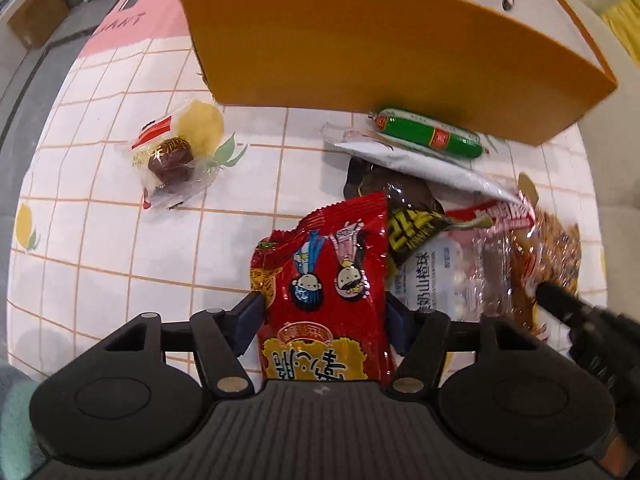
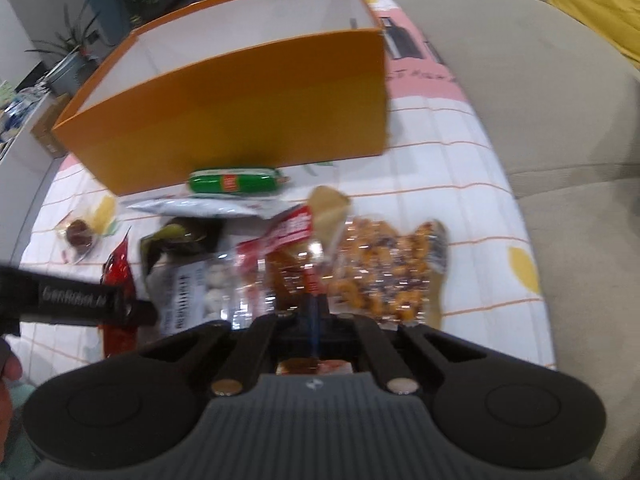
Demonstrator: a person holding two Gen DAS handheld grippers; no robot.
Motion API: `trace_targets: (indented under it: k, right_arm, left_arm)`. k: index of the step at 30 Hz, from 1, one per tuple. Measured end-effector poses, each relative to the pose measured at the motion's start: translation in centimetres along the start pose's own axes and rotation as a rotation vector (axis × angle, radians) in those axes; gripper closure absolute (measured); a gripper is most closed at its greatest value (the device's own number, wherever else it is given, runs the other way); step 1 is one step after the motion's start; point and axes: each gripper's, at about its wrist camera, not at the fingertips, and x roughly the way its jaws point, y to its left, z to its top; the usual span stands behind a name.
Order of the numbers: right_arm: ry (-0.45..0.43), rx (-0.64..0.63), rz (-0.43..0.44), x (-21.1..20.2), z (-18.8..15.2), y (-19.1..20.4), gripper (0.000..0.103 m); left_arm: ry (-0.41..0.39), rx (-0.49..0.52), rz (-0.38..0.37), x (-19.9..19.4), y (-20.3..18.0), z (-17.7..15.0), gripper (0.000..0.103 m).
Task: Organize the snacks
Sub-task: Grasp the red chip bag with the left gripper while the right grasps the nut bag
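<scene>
Snacks lie heaped on the desk [image 1: 100, 184] just in front of the orange box [image 1: 360, 40], which stands open-topped with a white inside. The left tool [image 1: 324, 316] is clamped on the red packet [image 1: 324, 280], its two pads pressing the bag's sides near the lower half. The right tool [image 2: 314, 312] has its fingers drawn together on the edge of a clear bag of orange-brown snacks [image 2: 384, 276], though blur makes the exact bite hard to judge.

To carry the red packet well, the left tool should probably lift straight up first, so the dark wrapper [image 1: 416, 228] and white bag [image 1: 432, 280] touching it are not dragged along, then pass over the box's near wall before letting go. The green sausage [image 1: 428, 132] lies against that wall and should be cleared. A wrapped sweet [image 1: 172, 156] sits well apart.
</scene>
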Motion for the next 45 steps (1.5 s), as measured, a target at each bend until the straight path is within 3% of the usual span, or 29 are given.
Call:
trace_targets:
  k: [3, 6, 8, 11, 16, 22, 24, 26, 29, 31, 34, 36, 39, 41, 45]
  right_arm:
    - [0.013, 0.052, 0.027, -0.1, 0.0, -1.1, 0.103]
    - [0.014, 0.062, 0.030, -0.4, -0.3, -1.4, 0.096]
    - [0.005, 0.050, 0.023, -0.6, -0.5, -1.3, 0.081]
    - [-0.014, 0.044, -0.001, -0.9, -0.6, -1.4, 0.075]
    - [-0.056, 0.068, -0.056, -1.4, -0.2, -3.1, 0.067]
    - [-0.008, 0.055, -0.074, 0.0, 0.7, -4.6, 0.041]
    - [0.011, 0.065, -0.073, 0.4, 0.4, -4.7, 0.043]
    - [0.052, 0.104, -0.044, 1.1, -0.1, -4.8, 0.057]
    - [0.068, 0.110, -0.029, 1.0, -0.6, -4.2, 0.063]
    - [0.100, 0.117, 0.039, 1.0, -1.0, -3.6, 0.070]
    - [0.142, 0.097, 0.120, 0.9, -1.3, -2.5, 0.072]
    - [0.111, 0.032, 0.074, 0.3, -1.1, -1.9, 0.072]
    - [0.049, -0.061, -0.002, -0.4, -0.2, -1.7, 0.057]
    - [0.027, -0.119, -0.009, -0.4, 0.4, -1.7, 0.046]
    - [0.025, -0.231, 0.021, 0.6, 1.2, -1.6, 0.041]
  left_arm:
    - [0.020, -0.023, 0.015, 0.0, 0.3, 0.1, 0.017]
    - [0.034, -0.037, 0.026, 0.1, 1.0, -0.1, 0.013]
    - [0.037, -0.049, 0.025, 0.1, 1.4, -0.2, 0.009]
    - [0.046, -0.064, 0.028, 0.6, 2.4, -0.1, 0.002]
    - [0.056, -0.075, 0.028, 1.1, 3.1, -0.1, 0.000]
    - [0.070, -0.113, -0.016, 1.9, 3.6, 0.2, 0.000]
    - [0.059, -0.114, -0.039, 1.9, 3.9, 0.2, 0.008]
    - [0.048, -0.104, -0.052, 1.7, 4.0, 0.2, 0.016]
    - [0.032, -0.088, -0.067, 1.6, 3.9, 0.2, 0.017]
    - [0.024, -0.082, -0.068, 1.5, 3.5, 0.3, 0.017]
    - [0.025, -0.080, -0.070, 2.1, 3.5, 0.3, 0.017]
    - [0.027, -0.080, -0.065, 2.2, 3.7, 0.4, 0.017]
    - [0.031, -0.065, -0.053, 1.5, 3.3, 0.1, 0.017]
    - [0.040, -0.061, -0.050, 1.7, 3.1, 0.2, 0.016]
    - [0.062, -0.079, -0.052, 2.3, 3.1, 0.4, 0.015]
